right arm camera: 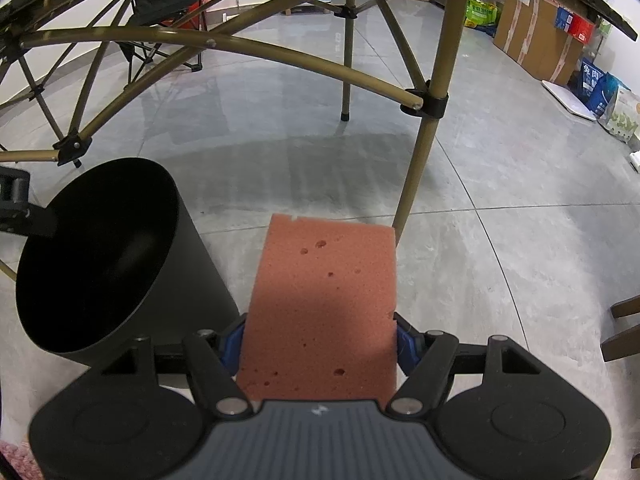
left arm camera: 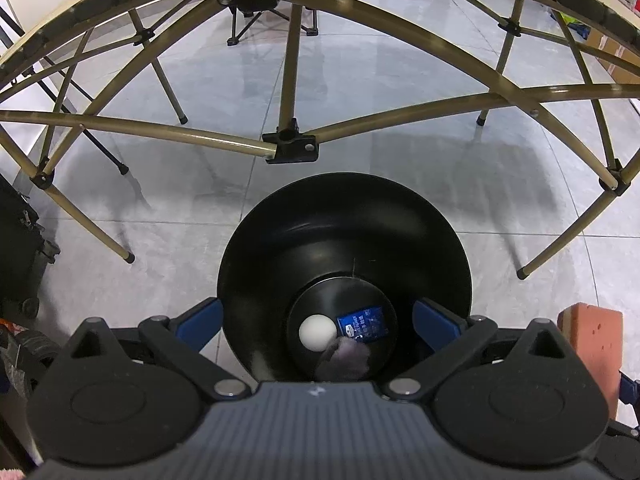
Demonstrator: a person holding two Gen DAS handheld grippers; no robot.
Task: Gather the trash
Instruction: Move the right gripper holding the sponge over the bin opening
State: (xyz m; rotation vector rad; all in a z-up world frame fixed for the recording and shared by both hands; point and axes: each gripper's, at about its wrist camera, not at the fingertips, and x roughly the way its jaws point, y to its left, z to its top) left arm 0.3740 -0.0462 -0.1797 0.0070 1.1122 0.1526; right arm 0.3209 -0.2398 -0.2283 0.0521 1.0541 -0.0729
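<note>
My left gripper hangs over the black trash bin and looks straight down into it. Its blue fingers stand wide apart, one on each side of the bin, and they hold nothing. I can't tell if they touch the bin's wall.

At the bottom of the bin I see a white ball, a blue packet just beside it, and a gray crumpled wad next to both. The ball and the packet look like they touch, but I am not sure.

My right gripper holds a pink sponge. The jaws press on its two sides, and the sponge sticks out far past the blue fingers. The sponge has little holes in it. It is up in the air over the gray tile floor, to the right of the bin and not over the opening.

In the left view I can see a corner of the sponge at the right edge.

The bin stands on the floor under a folding table with gold metal legs. Boxes and bags sit far off by the wall
</note>
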